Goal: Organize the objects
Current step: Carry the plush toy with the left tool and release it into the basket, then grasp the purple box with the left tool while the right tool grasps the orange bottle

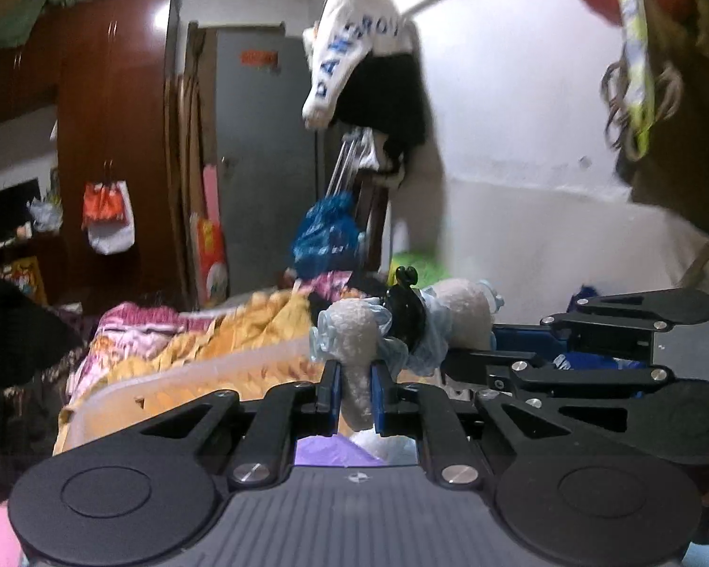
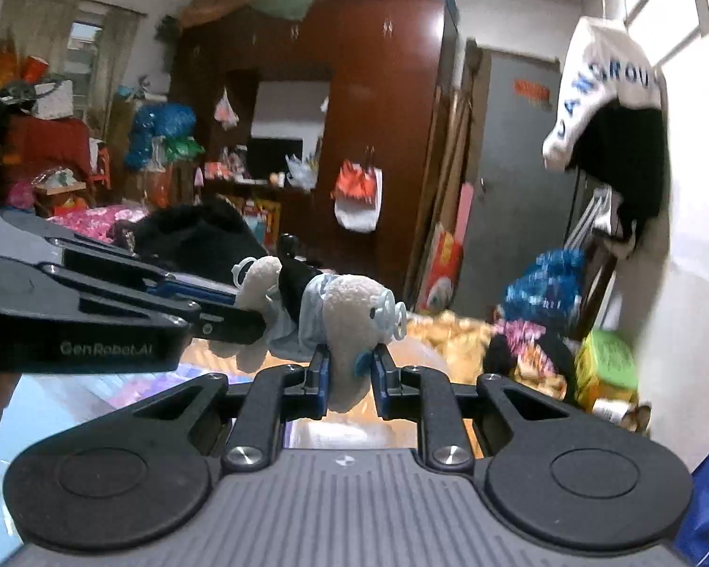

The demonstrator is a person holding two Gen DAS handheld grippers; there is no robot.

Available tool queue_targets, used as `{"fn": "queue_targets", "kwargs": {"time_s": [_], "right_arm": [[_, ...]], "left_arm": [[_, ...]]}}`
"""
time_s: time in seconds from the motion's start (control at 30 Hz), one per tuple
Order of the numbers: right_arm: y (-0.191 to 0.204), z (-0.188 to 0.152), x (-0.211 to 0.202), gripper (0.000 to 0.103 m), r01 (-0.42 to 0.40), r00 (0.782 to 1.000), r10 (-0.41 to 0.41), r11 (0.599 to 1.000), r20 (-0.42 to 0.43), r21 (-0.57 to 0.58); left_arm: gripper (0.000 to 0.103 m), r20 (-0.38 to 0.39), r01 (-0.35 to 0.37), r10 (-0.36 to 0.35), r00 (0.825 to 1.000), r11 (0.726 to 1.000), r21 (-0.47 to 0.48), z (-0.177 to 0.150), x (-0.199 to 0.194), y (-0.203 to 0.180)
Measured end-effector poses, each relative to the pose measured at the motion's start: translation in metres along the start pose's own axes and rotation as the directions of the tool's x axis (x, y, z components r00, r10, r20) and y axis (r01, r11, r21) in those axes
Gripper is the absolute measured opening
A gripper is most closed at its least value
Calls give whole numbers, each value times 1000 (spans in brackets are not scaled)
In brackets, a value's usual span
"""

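While the dark wardrobe and the grey door close the far side, the bed with the yellow blanket lies below me and free air is around my claws. Between stand a clear plastic bin and a blue bag. My left gripper and right gripper are each closed on one end of the plush toy, held above the bin.

bed — floral quilt | yellow blanket | perhaps dark clothing
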State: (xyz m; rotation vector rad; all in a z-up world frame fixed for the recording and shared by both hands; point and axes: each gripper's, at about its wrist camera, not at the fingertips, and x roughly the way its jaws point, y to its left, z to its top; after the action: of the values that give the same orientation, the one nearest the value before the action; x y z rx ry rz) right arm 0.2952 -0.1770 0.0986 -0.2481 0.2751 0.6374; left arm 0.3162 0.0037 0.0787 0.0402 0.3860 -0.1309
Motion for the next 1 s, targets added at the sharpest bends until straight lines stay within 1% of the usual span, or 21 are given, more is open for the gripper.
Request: {"fn": "queue_targets", "kwargs": {"time_s": [0.1,0.23,0.27,0.3,0.33,0.37,0.4,0.43,0.47,0.5,0.53,0.57,0.63,0.67,0.77,0.83,0.87,0.93,1.0], "right_arm": [[-2,-5,0,20,4,1000,-4,1000,-20,11],[-2,-2,-8,21,26,999,-26,1000,-22,5],[-1,-2,-9,25,31,999,-31,999,-22,11],[-1,-2,-11,30,30,999,-30,999,-22,18],[-2,-1,-12,46,37,999,-36,999,-24,18],[-1,-2,-18,60,58,998,-58,998,-17,14],[-3,-2,-24,63,73,997,-73,997,-2,17],[-5,-4,-36,72,74,997,-75,997,25,38],[-8,-6,-48,86,58,997,-62,996,54,68],[-12,-10,-64,94,22,995,-32,994,90,110],[-12,-16,-77,103,-9,994,-7,990,109,143],[-12,-22,-88,103,-43,993,23,984,114,170],[-3,-38,-103,103,-87,995,75,977,69,194],[3,-45,-106,103,-92,995,83,978,52,186],[31,-68,-100,103,-93,995,97,989,-26,118],[36,-74,-86,103,-110,990,121,984,-70,141],[41,-75,-77,103,-124,986,139,982,-97,142],[46,-75,-63,103,-116,985,131,985,-115,131],[47,-76,-51,103,-115,981,138,979,-134,167]], "left_arm": [[16,-26,-5,5,1000,1000,1,-7,9,0],[17,-30,-6,6,1000,1000,-4,-9,15,0],[19,-16,-28,29,999,1000,10,-9,12,-3],[26,6,-70,70,998,997,35,-9,10,-5],[45,17,-116,115,993,992,59,-11,8,-8],[53,27,-145,144,989,987,70,-11,5,-10],[58,39,-145,143,989,987,68,-11,-1,-9],[58,50,-130,127,991,990,61,-11,-10,-7],[58,68,-119,116,991,992,48,-12,-22,-3],[58,88,-122,118,989,992,35,-13,-35,-1],[60,108,-125,121,987,992,25,-16,-50,1],[63,129,-112,109,986,994,17,-22,-70,2],[83,147,-64,62,987,998,9,-40,-103,4],[87,143,-47,46,989,999,9,-54,-119,4],[89,111,-56,55,992,998,9,-97,-144,0],[90,45,-51,51,998,999,-8,-121,-143,1],[90,14,-48,49,999,999,-22,-128,-138,3],[90,-32,-55,54,998,998,-32,-137,-125,8],[90,-71,-80,76,995,996,-50,-136,-109,14]]}}
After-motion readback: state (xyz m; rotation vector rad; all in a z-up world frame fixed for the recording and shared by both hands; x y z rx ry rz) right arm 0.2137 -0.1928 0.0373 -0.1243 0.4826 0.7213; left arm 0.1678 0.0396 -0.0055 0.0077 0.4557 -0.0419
